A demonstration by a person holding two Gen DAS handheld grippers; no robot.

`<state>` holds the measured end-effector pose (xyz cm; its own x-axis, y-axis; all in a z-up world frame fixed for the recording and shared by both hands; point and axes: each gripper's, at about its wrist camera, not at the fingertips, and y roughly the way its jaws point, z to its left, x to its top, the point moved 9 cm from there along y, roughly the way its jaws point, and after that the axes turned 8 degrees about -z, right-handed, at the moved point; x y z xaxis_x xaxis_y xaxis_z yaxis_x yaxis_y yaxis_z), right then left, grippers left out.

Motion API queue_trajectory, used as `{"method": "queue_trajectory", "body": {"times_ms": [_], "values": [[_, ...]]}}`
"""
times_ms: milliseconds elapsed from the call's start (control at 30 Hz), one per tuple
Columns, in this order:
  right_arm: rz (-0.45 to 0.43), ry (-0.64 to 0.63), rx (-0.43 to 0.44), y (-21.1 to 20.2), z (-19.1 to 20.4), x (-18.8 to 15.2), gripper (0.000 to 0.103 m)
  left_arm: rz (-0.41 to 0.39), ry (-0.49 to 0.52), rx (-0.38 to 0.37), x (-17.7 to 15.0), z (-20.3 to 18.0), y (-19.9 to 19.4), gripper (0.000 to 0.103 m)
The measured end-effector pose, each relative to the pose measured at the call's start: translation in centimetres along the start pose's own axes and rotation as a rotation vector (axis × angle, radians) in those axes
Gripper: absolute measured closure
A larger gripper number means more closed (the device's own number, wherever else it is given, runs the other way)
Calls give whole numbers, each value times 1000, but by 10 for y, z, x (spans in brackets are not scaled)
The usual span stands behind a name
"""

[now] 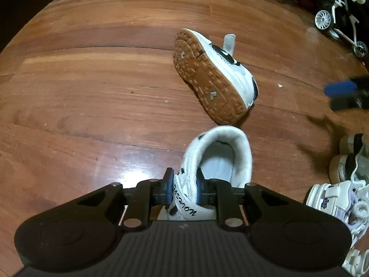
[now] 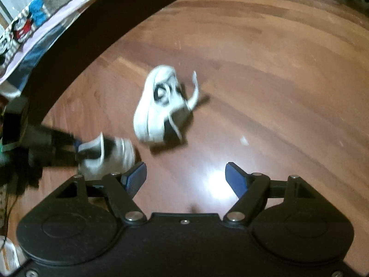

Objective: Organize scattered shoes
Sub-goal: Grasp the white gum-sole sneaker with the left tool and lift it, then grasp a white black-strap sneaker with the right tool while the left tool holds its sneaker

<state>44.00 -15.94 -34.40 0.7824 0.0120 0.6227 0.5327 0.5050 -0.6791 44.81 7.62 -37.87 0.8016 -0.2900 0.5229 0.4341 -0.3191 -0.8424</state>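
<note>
Left wrist: left claw (image 1: pixel 184 185) clamped on white sneaker (image 1: pixel 216 159) tongue.

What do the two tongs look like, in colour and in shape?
Both are alike. The left tongs and the right tongs have a matte black body with two round housings, black link arms joined by silver pins, and blue pads. The right pads show fine ribs. The left body has a ribbed top. No cable, sleeve or marking on the tongs is visible.
</note>
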Motion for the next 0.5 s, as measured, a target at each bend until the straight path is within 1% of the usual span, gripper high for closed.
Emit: {"method": "queue_trajectory", "body": {"times_ms": [33, 100, 167, 267, 333, 433, 500], "values": [[-10, 0, 8, 6, 2, 5, 26, -2, -4, 0, -1, 1, -1, 94], [-30, 6, 36, 25, 7, 16, 26, -30, -67, -26, -5, 8, -17, 94], [-39, -1, 46, 37, 12, 20, 26, -54, -105, -35, -7, 12, -29, 94], [-25, -15, 42, 60, 16, 21, 26, -80, -146, -42, -9, 21, -43, 94], [-17, 29, 27, 75, 11, 20, 26, -87, -156, -37, -11, 27, -49, 94], [-26, 95, 60, 85, 10, 17, 26, -93, -163, -26, -16, 35, -57, 94], [-36, 124, 148, 86, 20, 16, 38, -90, -164, -21, -19, 39, -60, 94]]}}
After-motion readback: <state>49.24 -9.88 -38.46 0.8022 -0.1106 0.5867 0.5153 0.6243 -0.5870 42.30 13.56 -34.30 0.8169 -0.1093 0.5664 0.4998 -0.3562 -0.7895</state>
